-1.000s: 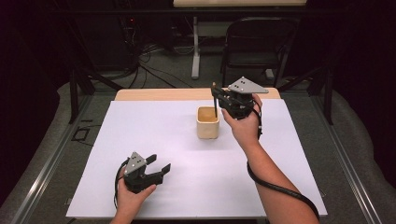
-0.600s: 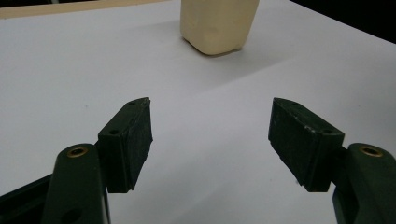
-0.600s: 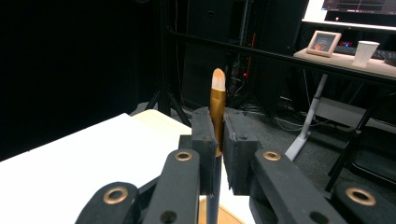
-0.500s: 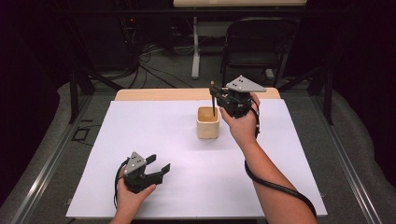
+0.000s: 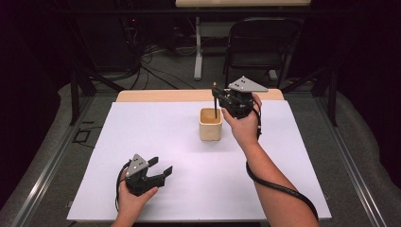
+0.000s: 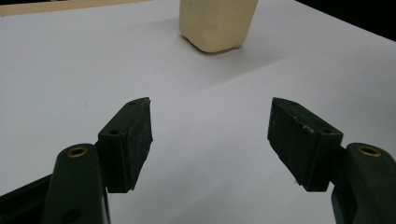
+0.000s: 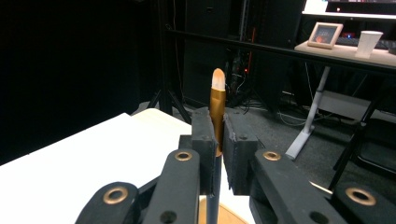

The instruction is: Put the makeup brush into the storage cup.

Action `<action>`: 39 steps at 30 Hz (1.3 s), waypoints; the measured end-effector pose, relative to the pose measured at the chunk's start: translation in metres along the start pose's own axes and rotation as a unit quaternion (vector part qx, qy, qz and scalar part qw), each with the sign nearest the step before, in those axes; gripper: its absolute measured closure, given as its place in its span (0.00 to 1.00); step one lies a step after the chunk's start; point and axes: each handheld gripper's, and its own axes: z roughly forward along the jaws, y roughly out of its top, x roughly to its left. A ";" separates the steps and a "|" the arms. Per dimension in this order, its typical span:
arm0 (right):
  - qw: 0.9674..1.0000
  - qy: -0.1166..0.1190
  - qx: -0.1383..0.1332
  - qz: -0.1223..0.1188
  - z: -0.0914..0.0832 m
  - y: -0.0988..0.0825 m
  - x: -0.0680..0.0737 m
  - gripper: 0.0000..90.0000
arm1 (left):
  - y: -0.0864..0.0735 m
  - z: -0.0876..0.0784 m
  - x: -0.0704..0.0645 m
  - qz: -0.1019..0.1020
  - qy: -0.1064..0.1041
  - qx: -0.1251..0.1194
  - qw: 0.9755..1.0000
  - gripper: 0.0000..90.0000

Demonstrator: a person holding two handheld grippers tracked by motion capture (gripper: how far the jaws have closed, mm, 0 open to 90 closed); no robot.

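1. Pen (image 5: 216, 101) is pinched tight in my right claw (image 5: 221, 101), standing straight up and down.
2. Its low end hangs right over the mouth of the tan cup (image 5: 210, 124), so the way in is straight down.
3. My left claw (image 5: 160, 171) rests wide apart and holds nothing, well away from the cup on the white table (image 5: 293, 156).

Table (image 5: 142, 96) – white sheet (image 5: 156, 137) over it – cream cup (image 5: 210, 124) on sheet.

Pen's (image 7: 217, 112) lower end hidden inside the cup (image 5: 210, 125).
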 end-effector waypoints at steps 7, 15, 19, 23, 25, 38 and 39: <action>1.000 -0.008 0.006 0.022 0.006 -0.012 -0.008 0.93 | 0.000 0.000 0.001 -0.004 0.001 0.001 1.000 0.34; 1.000 -0.010 0.016 0.024 0.014 -0.024 -0.010 0.93 | -0.002 0.001 0.002 -0.004 0.001 0.004 1.000 0.34; 0.999 -0.011 0.019 0.033 0.017 -0.031 -0.012 0.93 | -0.002 0.001 0.002 -0.004 0.002 0.006 1.000 0.34; 0.999 -0.012 0.023 0.036 0.019 -0.036 -0.013 0.93 | -0.002 0.001 0.002 -0.006 0.002 0.006 1.000 0.34; 0.999 -0.016 0.027 0.039 0.021 -0.043 -0.013 0.93 | -0.003 0.001 0.002 -0.006 0.002 0.007 1.000 0.34; 0.998 -0.021 0.043 0.050 0.025 -0.068 -0.013 0.93 | -0.004 0.002 0.002 -0.006 0.002 0.007 1.000 0.35; 0.997 -0.021 0.044 0.051 0.025 -0.069 -0.013 0.93 | -0.004 0.002 0.002 -0.006 0.002 0.008 1.000 0.35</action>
